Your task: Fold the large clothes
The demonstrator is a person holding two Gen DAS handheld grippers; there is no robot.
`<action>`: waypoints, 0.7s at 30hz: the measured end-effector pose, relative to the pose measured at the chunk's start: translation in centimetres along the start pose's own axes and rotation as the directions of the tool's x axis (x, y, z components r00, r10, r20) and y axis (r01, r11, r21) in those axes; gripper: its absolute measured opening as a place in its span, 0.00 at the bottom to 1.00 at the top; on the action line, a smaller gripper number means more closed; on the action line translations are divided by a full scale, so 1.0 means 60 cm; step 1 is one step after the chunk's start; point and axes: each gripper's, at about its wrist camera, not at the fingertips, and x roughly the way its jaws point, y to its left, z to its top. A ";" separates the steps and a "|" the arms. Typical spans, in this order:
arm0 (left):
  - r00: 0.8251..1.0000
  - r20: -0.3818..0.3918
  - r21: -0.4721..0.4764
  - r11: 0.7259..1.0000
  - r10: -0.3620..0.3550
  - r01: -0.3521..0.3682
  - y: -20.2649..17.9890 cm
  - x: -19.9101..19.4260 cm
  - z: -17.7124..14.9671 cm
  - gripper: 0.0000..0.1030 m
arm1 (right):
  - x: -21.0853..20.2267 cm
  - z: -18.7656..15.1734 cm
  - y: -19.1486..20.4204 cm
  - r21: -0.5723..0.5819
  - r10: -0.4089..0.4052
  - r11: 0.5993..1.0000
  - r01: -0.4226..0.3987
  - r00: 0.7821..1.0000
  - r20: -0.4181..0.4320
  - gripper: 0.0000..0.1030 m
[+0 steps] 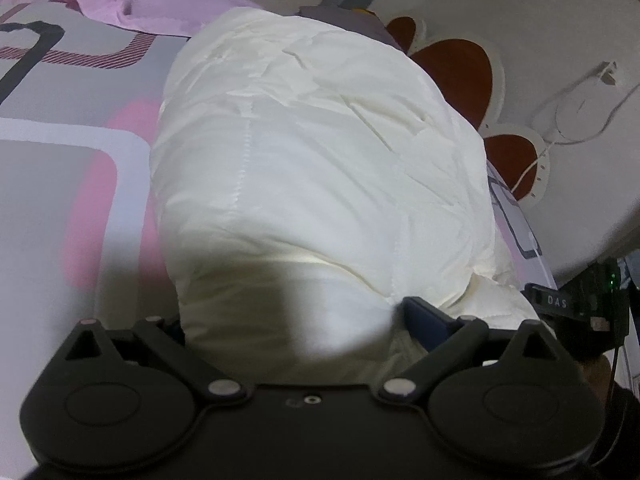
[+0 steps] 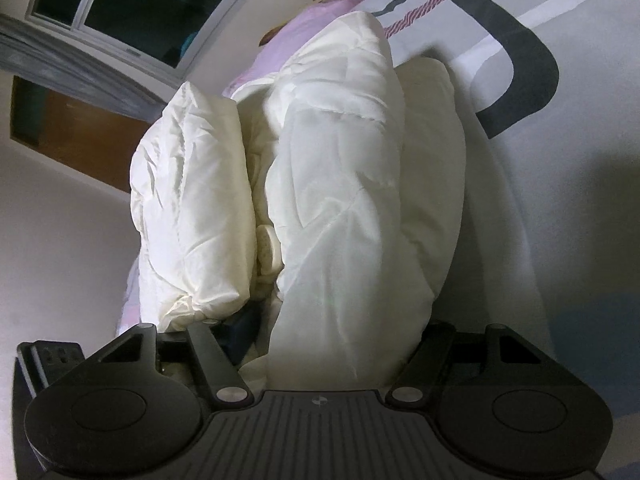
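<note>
A puffy white quilted jacket (image 1: 320,152) lies bunched on the patterned bed sheet (image 1: 60,184) and stretches away from me. In the left wrist view, my left gripper (image 1: 292,312) has a thick roll of its near end filling the jaws. The blue pad of the right finger (image 1: 424,320) digs into the fabric; the left finger is mostly hidden. In the right wrist view the jacket (image 2: 360,184) shows as two upright folds. My right gripper (image 2: 340,332) is clamped on the wider right-hand fold. The smaller fold (image 2: 192,200) stands outside the left finger (image 2: 236,332).
A lilac garment (image 1: 132,0) lies at the far end of the bed. To the right are a white wall with brown decals (image 1: 456,68) and a white cable (image 1: 576,112). A black device with a green light (image 1: 576,304) sits close by. A dark window (image 2: 132,4) is on the other side.
</note>
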 end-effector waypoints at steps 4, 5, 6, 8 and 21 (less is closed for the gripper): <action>1.000 -0.010 0.009 1.000 -0.015 0.015 0.004 0.001 0.003 0.95 | 0.005 -0.005 0.011 0.012 -0.019 1.000 0.019 1.000 0.010 0.66; 1.000 -0.011 0.011 1.000 -0.018 0.018 0.005 0.003 0.006 0.95 | 0.007 -0.007 0.013 0.016 -0.021 1.000 0.021 1.000 0.012 0.66; 1.000 -0.013 0.014 1.000 -0.023 0.023 0.008 0.002 0.007 0.95 | 0.007 -0.008 0.013 0.017 -0.022 1.000 0.022 1.000 0.012 0.66; 0.999 -0.010 0.023 0.999 -0.038 0.038 0.009 0.000 0.011 0.93 | 0.003 -0.010 0.018 0.004 -0.021 1.000 0.021 1.000 0.014 0.66; 0.997 0.036 0.120 0.991 -0.063 0.059 0.021 -0.117 0.016 0.87 | -0.009 -0.053 0.174 -0.125 0.034 0.992 -0.027 0.998 0.056 0.62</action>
